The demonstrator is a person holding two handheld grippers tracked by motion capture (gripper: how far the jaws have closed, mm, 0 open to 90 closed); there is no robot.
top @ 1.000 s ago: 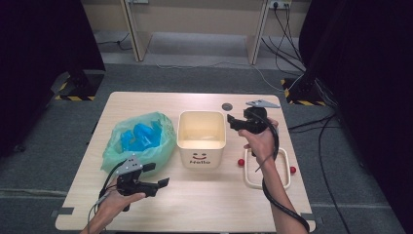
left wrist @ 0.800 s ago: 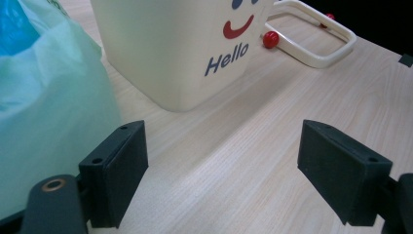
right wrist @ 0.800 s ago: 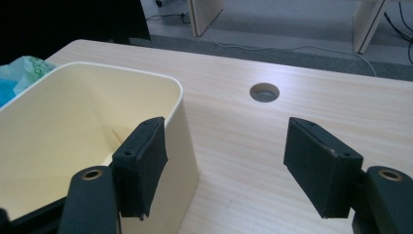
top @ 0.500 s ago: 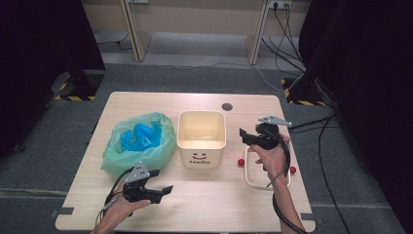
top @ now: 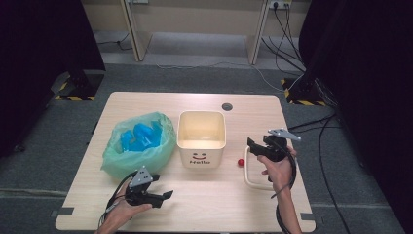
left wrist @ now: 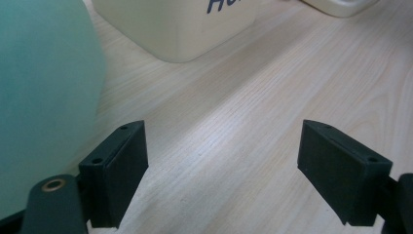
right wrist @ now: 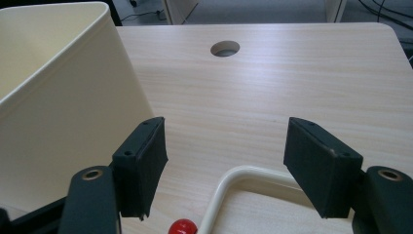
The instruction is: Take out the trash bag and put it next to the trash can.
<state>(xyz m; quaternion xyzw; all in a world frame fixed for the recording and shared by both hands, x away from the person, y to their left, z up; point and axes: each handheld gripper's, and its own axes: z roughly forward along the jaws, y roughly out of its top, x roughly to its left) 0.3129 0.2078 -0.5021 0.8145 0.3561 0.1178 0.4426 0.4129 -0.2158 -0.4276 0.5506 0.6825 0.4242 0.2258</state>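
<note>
High view: a cream bin (top: 201, 138) with a smiley face and the word "Hello" on its front stands mid-desk (top: 253, 204), open-topped. Just to its left lies a green bag (top: 146, 146) holding blue items (top: 139, 135). To its right a cream handle (top: 251, 173), a bent loop of rounded bar, lies flat on the desk, with a small red knob (top: 240, 162) between it and the bin. The right tool (top: 256, 147) hangs over the handle's far end, jaws apart and holding nothing. The left tool (top: 163, 196) sits low at the near edge, just in front of the bag, jaws also apart.

Left tool view: the two black jaws stand wide over bare wood; the bag fills the left side and the bin's lower corner shows above.

Right tool view: the released jaws straddle the handle's curved corner (right wrist: 229, 183) without touching it; the red knob (right wrist: 182, 227) lies just beside it, and the bin wall (right wrist: 63, 112) rises at left.
</note>
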